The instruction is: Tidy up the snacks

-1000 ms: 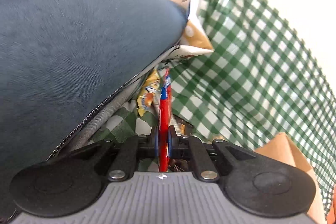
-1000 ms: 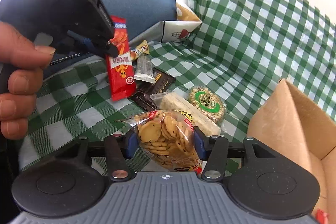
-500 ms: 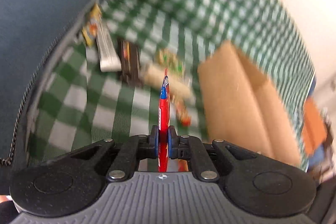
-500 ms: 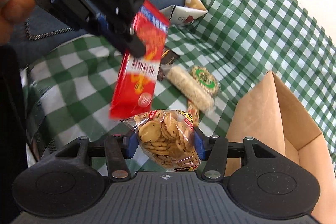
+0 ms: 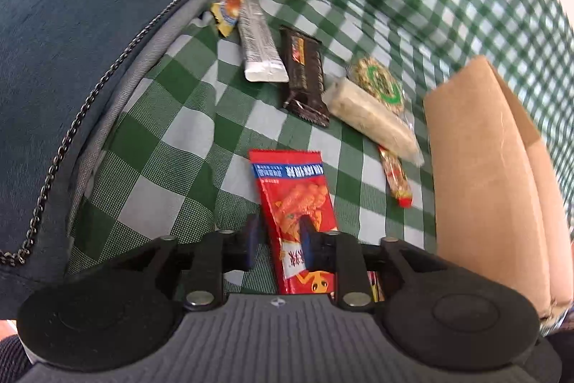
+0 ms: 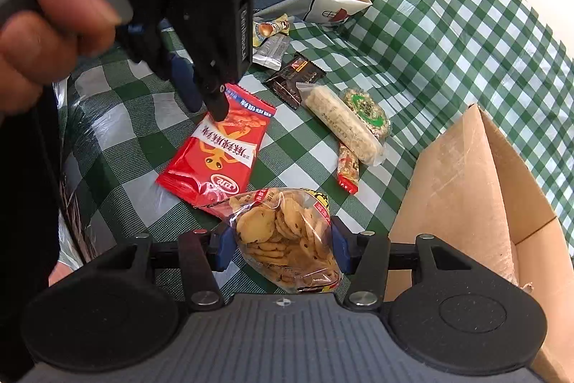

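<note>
1. A green-checked cloth (image 6: 448, 24) covers the table; a blue cushion (image 5: 71, 24) lies along its far-left edge.
2. The cardboard box (image 6: 466, 185) is cut off at the right edge of both views.
3. The left hand-held gripper (image 5: 278, 239), pinching the red snack packet (image 6: 219, 149) 1 second ago, is opening; the packet now lies on the cloth between its jaws.
4. The right hand-held gripper (image 6: 281, 248) pinches the cookie bag (image 6: 287, 239) beside the box.

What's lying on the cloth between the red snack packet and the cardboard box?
A thin red-tipped snack stick lies between the red packet and the cardboard box, on otherwise bare checked cloth. The right wrist view shows it best.
</note>
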`<state>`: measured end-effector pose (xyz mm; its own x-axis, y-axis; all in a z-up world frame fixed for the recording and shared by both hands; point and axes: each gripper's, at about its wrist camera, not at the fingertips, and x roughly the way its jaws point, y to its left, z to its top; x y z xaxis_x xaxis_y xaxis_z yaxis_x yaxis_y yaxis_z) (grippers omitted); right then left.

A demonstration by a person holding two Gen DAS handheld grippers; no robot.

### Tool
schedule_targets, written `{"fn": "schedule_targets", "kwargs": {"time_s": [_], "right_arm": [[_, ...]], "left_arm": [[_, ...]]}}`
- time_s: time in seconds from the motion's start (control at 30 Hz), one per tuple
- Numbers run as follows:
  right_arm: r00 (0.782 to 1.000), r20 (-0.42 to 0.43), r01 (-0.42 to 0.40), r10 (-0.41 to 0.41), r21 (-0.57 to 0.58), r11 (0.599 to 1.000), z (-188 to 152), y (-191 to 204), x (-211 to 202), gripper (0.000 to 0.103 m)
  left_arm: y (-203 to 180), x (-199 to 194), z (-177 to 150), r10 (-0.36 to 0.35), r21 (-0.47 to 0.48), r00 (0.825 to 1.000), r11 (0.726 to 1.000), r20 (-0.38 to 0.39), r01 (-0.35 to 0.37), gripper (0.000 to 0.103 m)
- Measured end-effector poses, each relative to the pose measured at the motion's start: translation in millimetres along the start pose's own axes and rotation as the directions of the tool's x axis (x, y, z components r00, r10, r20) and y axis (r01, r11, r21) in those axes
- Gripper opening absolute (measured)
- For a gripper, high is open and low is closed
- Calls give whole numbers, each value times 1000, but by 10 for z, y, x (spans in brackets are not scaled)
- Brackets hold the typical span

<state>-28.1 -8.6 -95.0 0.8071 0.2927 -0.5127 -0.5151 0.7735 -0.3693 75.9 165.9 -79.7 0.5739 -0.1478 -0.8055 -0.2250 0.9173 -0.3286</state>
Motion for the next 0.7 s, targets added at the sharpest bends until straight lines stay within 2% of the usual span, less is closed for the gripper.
{"fn": "schedule_targets", "kwargs": {"time_s": [0.13, 0.2, 0.23, 0.27, 0.37, 0.43, 0.47, 0.57, 0.7], "right_arm": [[1000, 1, 5, -5, -12, 1000, -19, 1, 8, 55], [1000, -8, 5, -5, -13, 1000, -42, -12, 36, 54], [1000, -10, 5, -5, -9, 1000, -54, -20, 46, 54], [1000, -9, 2, -3, -8, 1000, -58, -28, 53, 54], [1000, -1, 1, -1, -5, 1000, -68, -29, 53, 54], [1000, 3, 1, -1, -8, 1000, -77, -24, 50, 54], [1000, 4, 1, 0, -10, 1000, -81, -21, 47, 54], [1000, 7, 0, 0, -14, 1000, -86, -7, 38, 54], [1000, 11, 1, 0, -21, 1000, -95, 6, 30, 53]], "left_arm": [[-16, 14, -23, -23, 8, 1000, 1000, 4, 23, 49], [-87, 22, -37, -10, 42, 1000, 999, 7, 10, 60], [-128, 30, -43, 3, 60, 1000, 998, 10, -3, 68], [-169, 39, -56, 12, 70, 1000, 997, 18, -13, 72], [-263, 97, -129, 17, 86, 999, 996, 41, -21, 75], [-360, 139, -199, 44, 131, 997, 990, 67, -53, 79], [-422, 159, -232, 60, 166, 995, 983, 77, -72, 83], [-581, 231, -326, 109, 266, 990, 955, 94, -130, 85], [-650, 278, -382, 139, 317, 984, 933, 112, -168, 85]]}}
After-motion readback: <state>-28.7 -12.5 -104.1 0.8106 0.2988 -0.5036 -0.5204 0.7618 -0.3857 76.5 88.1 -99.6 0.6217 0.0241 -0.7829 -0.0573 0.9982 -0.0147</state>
